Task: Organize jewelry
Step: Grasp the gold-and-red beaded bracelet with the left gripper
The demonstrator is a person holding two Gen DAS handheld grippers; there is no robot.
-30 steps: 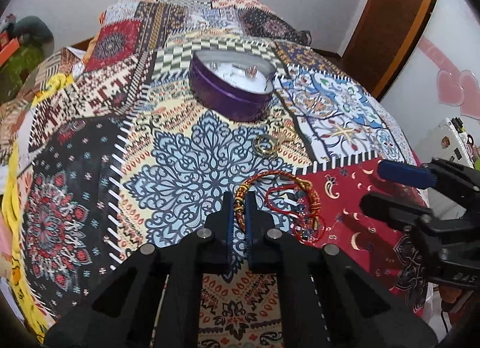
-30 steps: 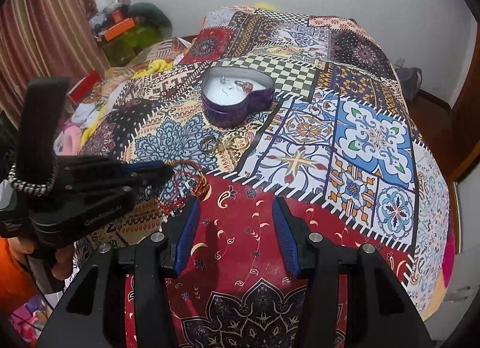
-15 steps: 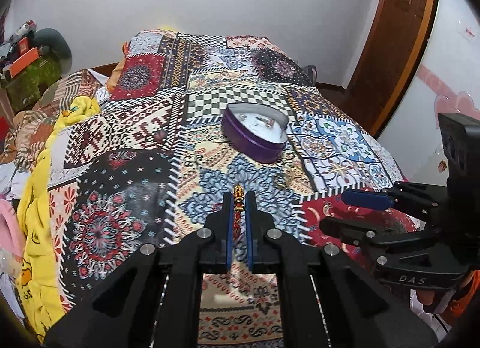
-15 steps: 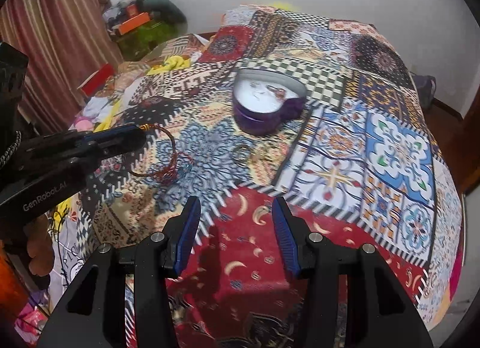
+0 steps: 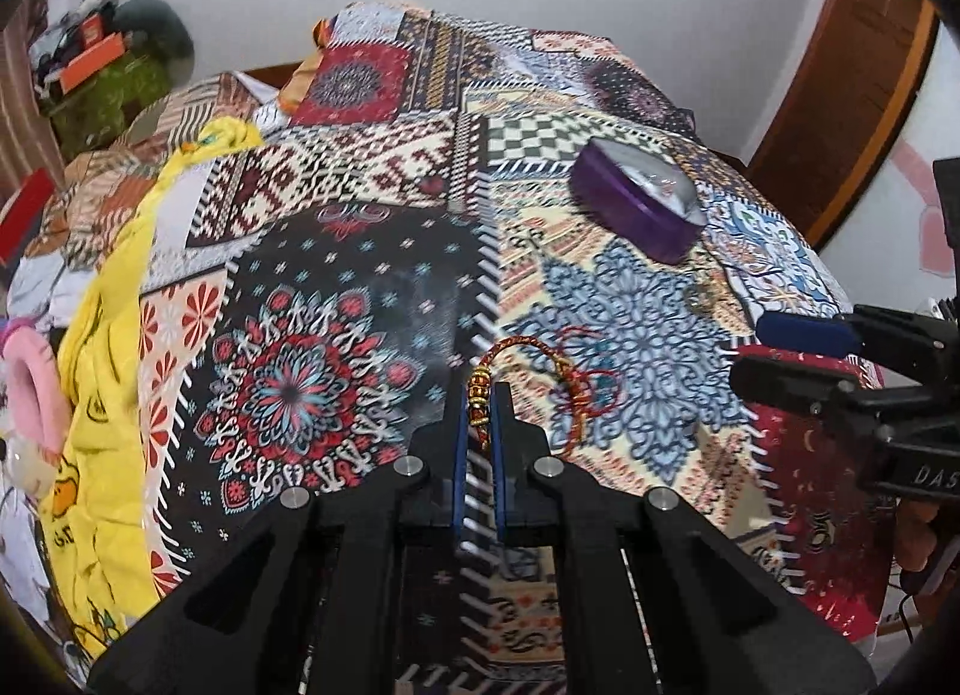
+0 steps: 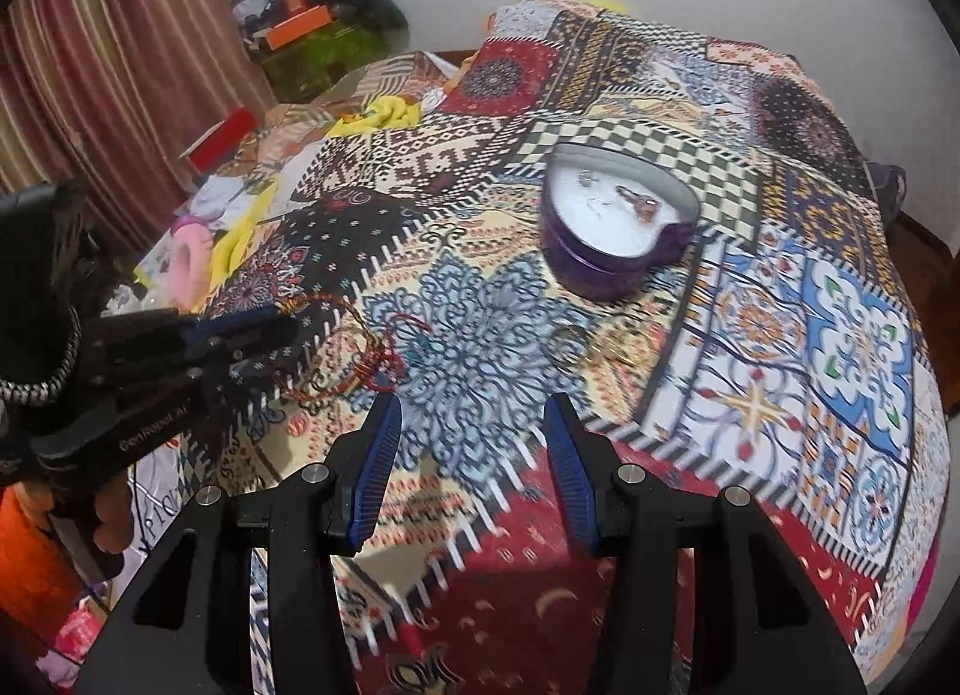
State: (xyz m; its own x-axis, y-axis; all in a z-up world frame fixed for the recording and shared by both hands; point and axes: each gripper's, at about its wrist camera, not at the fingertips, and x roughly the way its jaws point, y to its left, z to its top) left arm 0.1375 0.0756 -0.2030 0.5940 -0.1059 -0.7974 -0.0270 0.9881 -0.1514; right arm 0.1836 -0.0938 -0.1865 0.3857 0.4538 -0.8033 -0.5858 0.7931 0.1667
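Note:
My left gripper (image 5: 478,395) is shut on a red and gold beaded bracelet (image 5: 528,344) and holds it in the air above the patterned bedspread; thin red cords (image 5: 591,389) hang from it. The right wrist view shows the same left gripper (image 6: 288,323) at the left with the bracelet (image 6: 354,359) dangling. My right gripper (image 6: 471,413) is open and empty over the bedspread; in the left wrist view it sits at the right edge (image 5: 774,347). A purple heart-shaped tin (image 6: 612,269) with small jewelry inside stands further back. Gold rings (image 6: 570,341) lie in front of it.
The patchwork bedspread (image 6: 840,299) covers the whole bed. Yellow cloth (image 5: 120,287) and a pink item (image 5: 30,389) lie at the left edge. Striped curtains (image 6: 108,65) and clutter stand at the far left, a wooden door (image 5: 840,83) at the right.
My left gripper has lifted the bracelet off the bedspread and swung left, so the tin now sits to its right. The right gripper has stayed open and shifted a little.

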